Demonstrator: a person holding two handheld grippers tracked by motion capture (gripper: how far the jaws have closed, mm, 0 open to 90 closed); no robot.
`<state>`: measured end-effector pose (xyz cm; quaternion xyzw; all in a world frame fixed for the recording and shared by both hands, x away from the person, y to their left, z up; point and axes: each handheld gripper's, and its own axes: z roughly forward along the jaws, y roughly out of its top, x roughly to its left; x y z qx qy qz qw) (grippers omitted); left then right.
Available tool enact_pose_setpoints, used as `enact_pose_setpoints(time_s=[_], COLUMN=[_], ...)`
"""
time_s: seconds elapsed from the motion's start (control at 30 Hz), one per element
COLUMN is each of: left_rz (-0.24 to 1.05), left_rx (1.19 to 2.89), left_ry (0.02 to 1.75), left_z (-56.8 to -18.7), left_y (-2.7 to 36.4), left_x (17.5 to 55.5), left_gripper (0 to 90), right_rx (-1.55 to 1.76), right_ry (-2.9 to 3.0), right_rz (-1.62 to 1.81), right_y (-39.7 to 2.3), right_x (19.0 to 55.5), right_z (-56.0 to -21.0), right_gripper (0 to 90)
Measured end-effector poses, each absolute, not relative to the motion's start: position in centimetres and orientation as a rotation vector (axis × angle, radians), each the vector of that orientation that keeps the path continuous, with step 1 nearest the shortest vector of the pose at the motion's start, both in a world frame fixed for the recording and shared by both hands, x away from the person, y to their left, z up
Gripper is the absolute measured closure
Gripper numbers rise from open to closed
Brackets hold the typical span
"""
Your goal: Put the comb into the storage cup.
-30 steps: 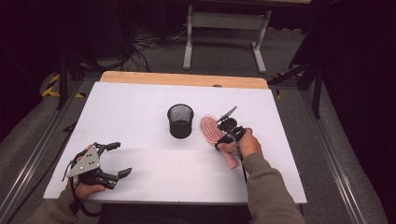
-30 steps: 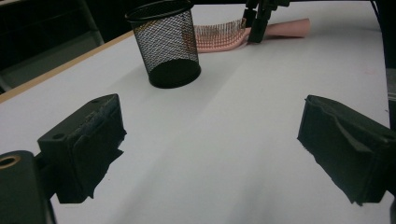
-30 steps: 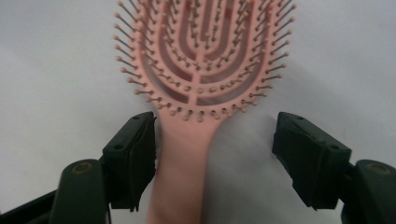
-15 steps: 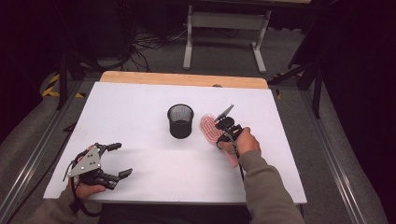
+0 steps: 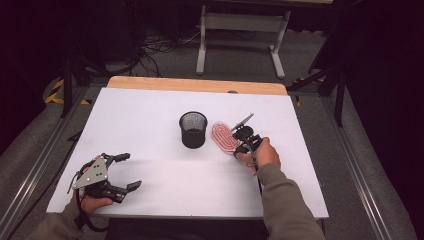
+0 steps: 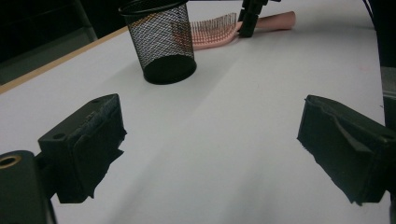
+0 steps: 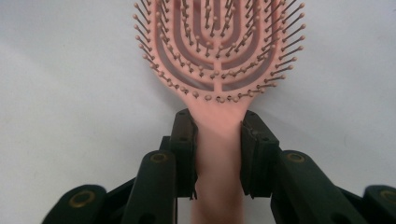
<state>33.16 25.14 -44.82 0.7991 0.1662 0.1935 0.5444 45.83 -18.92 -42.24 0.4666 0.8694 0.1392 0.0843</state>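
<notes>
A pink hairbrush (image 5: 222, 136) lies bristles up on the white table (image 5: 150, 110), just right of a black mesh cup (image 5: 193, 130). My right gripper (image 5: 240, 146) is shut on the brush's handle. Its jaws have just been closing, and in the right gripper view both pads press the handle's sides below the brush (image 7: 217, 56) head, with the right gripper (image 7: 218, 126) low over the table. My left gripper (image 5: 129, 171) rests at the table's front left, open and empty. In the left gripper view, beyond the left gripper (image 6: 210, 135), stand the cup (image 6: 163, 42) and the brush (image 6: 219, 31).
A wooden strip (image 5: 200, 85) runs along the table's far edge. Beyond it stand a metal stand (image 5: 240, 30) and cables on the dark floor. White tabletop stretches between the two hands.
The right gripper's jaws have closed in on the brush handle. Neither hand has shifted, and the brush and cup lie where they were.
</notes>
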Motion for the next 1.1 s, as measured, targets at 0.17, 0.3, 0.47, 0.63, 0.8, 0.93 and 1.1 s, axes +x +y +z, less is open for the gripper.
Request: enact_pose_setpoints(time_s=[0.17,0.3,0.47,0.63,0.8,0.93,1.1], left_rz=[0.456,0.460,0.465,0.461,0.456,0.462,0.473], left_rx=[1.896,1.891,1.876,1.881,1.881,1.872,1.866], left_ry=[0.398,0.401,0.413,0.420,0.424,0.432,0.444], left_z=[-44.9,-44.8,-44.8,-44.9,-44.9,-44.9,-45.0], left_y=[25.1,25.2,25.5,25.6,25.6,25.7,25.8], left_x=[33.2,33.3,33.3,33.4,33.5,33.6,33.7], left_gripper=[8.1,8.2,8.1,8.2,8.1,8.1,7.6], right_rx=[1.404,1.377,1.329,1.288,1.246,1.211,1.182], right_ry=[2.505,2.429,2.336,2.260,2.179,2.104,2.021], right_rz=[0.585,0.708,0.830,0.960,1.076,1.167,1.259], right_y=[-20.2,-21.0,-21.5,-21.9,-22.1,-22.4,-22.9], right_x=[45.2,44.5,43.5,42.8,42.2,41.6,40.8], right_z=[-41.9,-41.1,-39.9,-39.3,-39.1,-38.8,-38.6], right_gripper=[70.1,70.1,70.1,70.1,70.0,70.1,70.0])
